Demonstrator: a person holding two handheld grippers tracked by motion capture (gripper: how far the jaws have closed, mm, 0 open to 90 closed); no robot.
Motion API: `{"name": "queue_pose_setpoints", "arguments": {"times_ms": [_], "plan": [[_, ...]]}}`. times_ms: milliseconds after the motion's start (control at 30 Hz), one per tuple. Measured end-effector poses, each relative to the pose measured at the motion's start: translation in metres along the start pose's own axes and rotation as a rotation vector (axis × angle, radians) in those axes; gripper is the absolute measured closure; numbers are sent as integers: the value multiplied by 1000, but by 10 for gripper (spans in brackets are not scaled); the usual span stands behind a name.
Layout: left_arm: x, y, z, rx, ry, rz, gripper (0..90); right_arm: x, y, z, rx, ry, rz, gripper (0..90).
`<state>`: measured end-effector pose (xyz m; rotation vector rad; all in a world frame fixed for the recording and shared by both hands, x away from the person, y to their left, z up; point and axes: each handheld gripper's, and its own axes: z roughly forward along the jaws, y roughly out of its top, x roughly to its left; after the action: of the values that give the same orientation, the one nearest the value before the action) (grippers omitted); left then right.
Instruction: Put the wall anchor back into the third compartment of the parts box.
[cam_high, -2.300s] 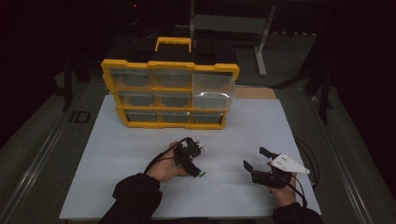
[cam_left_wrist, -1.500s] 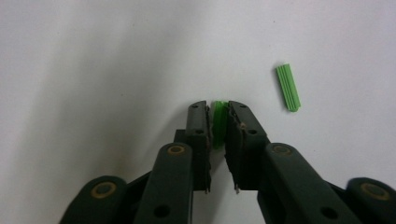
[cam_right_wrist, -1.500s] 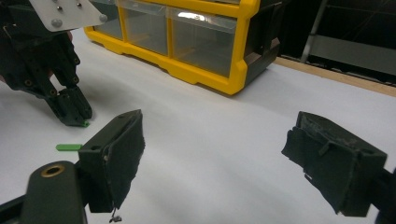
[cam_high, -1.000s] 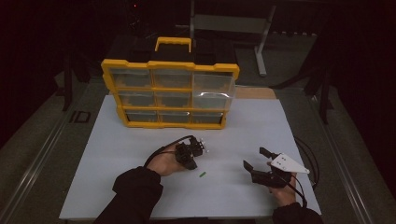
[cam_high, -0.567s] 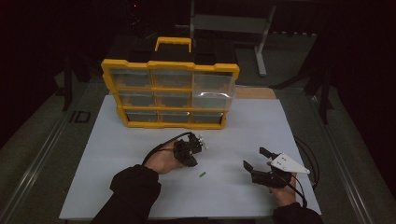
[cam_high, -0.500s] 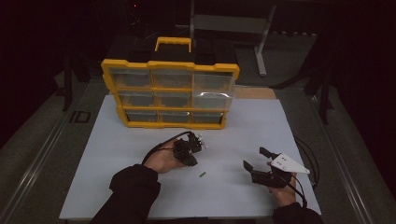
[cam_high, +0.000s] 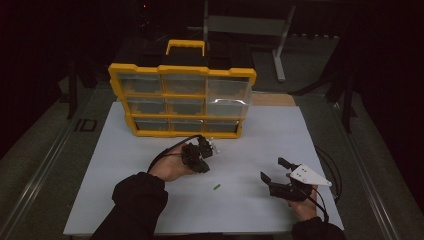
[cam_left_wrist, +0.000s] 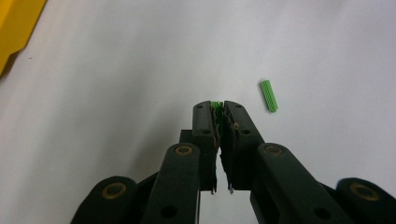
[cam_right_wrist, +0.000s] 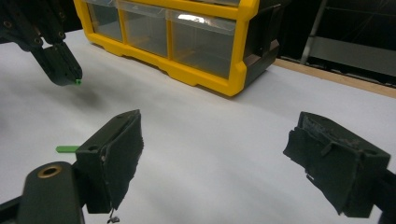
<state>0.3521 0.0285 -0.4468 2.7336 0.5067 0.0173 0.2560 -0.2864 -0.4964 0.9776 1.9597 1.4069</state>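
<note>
Left tool (cam_left_wrist: 218, 108): clamped on one green plug (cam_left_wrist: 215, 104), now lifted toward the organizer (cam_high: 182, 102).
Second green plug (cam_high: 216, 187): left at lower centre of the bench (cam_high: 260, 210).
Right tool (cam_right_wrist: 233, 158): held wide open, nothing gripped.

Green peg (cam_left_wrist: 215, 104) mostly inside tongs

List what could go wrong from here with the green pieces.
1. The left gripper pinches a small green piece at the very tips of its jaws; it may slip out on the way to the yellow drawer box.
2. A second green piece lies loose on the white sheet between both grippers; a passing hand or cable might knock it away.
</note>
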Motion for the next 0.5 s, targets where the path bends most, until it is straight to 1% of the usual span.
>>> {"name": "queue_pose_setpoints", "arguments": {"times_ms": [300, 333, 500], "plan": [[3, 0, -14, -16, 15, -1, 839, 0, 0, 0, -5, -4, -1, 141], [3, 1, -19, -21, 20, -1, 839, 0, 0, 0, -7, -6, -2, 139], [5, 1, -28, -26, 31, 4, 837, 0, 1, 0, -6, -23, -1, 110]]}}
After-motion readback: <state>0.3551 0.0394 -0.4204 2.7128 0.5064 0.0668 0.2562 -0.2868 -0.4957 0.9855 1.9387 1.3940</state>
